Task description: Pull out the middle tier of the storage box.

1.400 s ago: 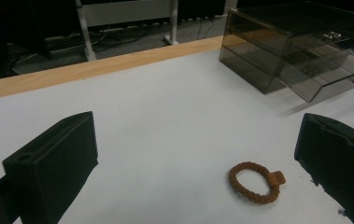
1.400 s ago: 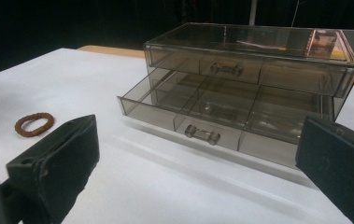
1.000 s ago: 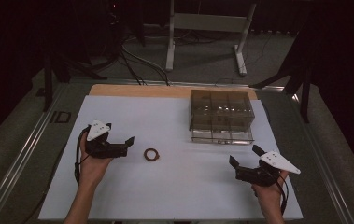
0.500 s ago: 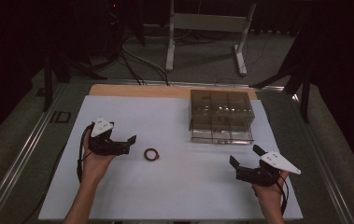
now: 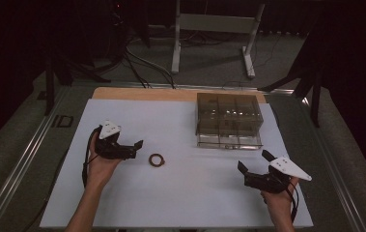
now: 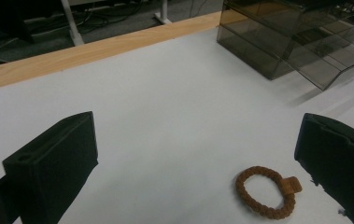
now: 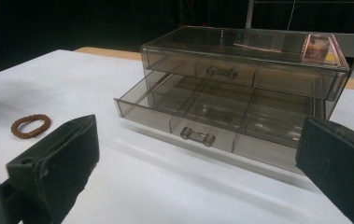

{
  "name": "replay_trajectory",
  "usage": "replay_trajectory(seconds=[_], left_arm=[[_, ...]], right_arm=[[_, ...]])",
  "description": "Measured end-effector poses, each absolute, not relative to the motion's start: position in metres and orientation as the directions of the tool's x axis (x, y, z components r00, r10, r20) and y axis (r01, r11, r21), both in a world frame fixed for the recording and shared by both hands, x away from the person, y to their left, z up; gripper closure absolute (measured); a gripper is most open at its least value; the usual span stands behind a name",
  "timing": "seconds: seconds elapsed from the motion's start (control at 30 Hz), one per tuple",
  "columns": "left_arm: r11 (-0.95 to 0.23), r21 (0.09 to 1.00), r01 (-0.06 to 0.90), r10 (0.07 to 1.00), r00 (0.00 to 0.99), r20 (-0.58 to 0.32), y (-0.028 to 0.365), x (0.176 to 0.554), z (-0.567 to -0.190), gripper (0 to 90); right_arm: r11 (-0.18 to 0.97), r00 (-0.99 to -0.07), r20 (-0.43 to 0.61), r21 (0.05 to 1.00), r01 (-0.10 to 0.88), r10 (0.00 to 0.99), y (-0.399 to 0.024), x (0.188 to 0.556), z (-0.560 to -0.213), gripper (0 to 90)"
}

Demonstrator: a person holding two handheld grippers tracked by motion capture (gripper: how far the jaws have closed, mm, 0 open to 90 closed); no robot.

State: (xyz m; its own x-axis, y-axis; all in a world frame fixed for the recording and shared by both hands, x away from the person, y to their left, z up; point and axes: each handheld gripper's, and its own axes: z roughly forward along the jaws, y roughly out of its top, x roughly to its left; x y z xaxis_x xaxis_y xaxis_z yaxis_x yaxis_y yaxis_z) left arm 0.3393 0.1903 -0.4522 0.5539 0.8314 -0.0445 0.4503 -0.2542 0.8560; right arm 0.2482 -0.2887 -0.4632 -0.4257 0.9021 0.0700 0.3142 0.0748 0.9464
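Left gripper view puts the brown braided ring point(image 6: 269, 192) on the white mat just inside our wide-open, empty left gripper point(image 6: 202, 163), so we should probably centre over it, then close gently across its band.

Overhead view: a white sheet point(image 5: 180, 193) is covering the desk point(image 5: 171, 93), whose wooden far edge is showing. The left tool point(image 5: 131, 149), jaws parted, is pointing toward a small brown ring point(image 5: 156, 160) lying just beside it. The right tool point(image 5: 251, 170), jaws also parted, is hovering near the front edge, angled toward a smoky transparent drawer box point(image 5: 228, 119) whose bottom drawer is sitting pulled out.
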Motion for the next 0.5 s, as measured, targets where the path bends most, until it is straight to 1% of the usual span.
replay_trajectory(seconds=[0.17, 0.5], left_arm=[[-0.275, 0.849, 0.451, 0.823, 0.567, -0.035, 0.1861, 0.3427, -0.4535, 0.9], [-0.297, 0.830, 0.472, 0.810, 0.585, -0.043, 0.1823, 0.3482, -0.4577, 0.9]], right_arm=[[0.072, -0.424, 0.071, 0.947, 0.314, 0.903, -0.2895, 0.2483, -0.4626, 0.0], [0.073, -0.423, 0.071, 0.947, 0.313, 0.903, -0.2896, 0.2486, -0.4630, 0.0]])
